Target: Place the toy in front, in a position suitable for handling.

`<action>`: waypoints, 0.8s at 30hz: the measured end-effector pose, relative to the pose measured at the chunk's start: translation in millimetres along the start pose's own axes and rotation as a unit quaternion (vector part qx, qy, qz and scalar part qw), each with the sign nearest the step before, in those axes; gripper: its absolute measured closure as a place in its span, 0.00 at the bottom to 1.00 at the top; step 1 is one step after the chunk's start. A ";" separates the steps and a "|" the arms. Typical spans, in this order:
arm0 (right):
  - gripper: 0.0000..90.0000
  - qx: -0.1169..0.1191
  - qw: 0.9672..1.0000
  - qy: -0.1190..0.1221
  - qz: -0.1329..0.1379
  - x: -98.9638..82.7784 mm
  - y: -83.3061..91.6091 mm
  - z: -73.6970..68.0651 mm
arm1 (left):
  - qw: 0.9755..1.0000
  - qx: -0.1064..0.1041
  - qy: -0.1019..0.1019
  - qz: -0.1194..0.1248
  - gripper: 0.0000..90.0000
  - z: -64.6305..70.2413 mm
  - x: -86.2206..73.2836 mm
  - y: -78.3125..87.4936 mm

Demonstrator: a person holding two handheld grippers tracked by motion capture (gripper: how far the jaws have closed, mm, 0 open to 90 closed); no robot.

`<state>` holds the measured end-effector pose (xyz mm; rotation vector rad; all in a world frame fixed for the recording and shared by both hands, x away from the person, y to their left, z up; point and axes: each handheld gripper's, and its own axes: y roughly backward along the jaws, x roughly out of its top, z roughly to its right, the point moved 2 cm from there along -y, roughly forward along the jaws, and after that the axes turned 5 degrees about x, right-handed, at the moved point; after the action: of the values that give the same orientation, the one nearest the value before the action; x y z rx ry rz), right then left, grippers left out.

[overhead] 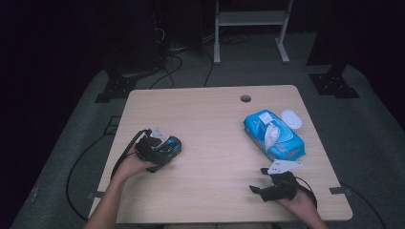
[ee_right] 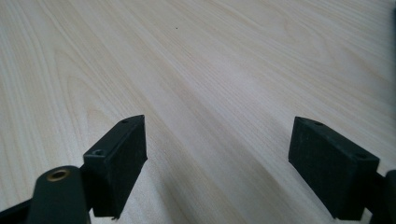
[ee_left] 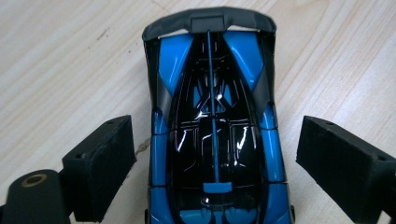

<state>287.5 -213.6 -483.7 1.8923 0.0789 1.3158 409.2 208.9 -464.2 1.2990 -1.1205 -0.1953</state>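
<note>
I can read no text, brand, number or sign anywhere from my station. The blue wipes pack point(overhead: 273, 135) on the table point(overhead: 205, 119) carries some printing on its wrapper, but in the high view it is too small and blurred for me to make out a single letter. The blue and black toy car point(ee_left: 215, 140) in the left gripper view shows me glossy bodywork with no lettering or number I can read.
</note>
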 end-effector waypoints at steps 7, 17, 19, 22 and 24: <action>0.21 0.002 1.000 0.002 -0.004 -0.2 -1.6 -0.7 | 1.000 -0.009 0.004 -0.026 0.20 -2.1 -3.4 -7.2; 0.22 0.004 1.000 0.006 -0.004 0.1 -1.7 -2.3 | 0.999 -0.019 0.017 -0.034 0.25 -3.2 -2.2 -10.3; 0.22 0.004 1.000 0.007 -0.002 0.1 -1.0 -2.7 | 0.999 -0.019 0.015 -0.048 0.24 -2.6 0.9 -11.0; 0.22 0.004 1.000 0.006 -0.002 0.1 -0.7 -2.5 | 0.998 -0.019 0.013 -0.061 0.22 -3.0 3.5 -11.9; 0.22 0.004 1.000 0.006 -0.003 0.1 -0.8 -2.5 | 0.997 -0.019 0.016 -0.069 0.22 -3.2 4.9 -12.4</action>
<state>285.9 -211.6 -483.8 1.8887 0.0953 1.3251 419.6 203.7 -471.4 1.3419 -0.9961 -0.2952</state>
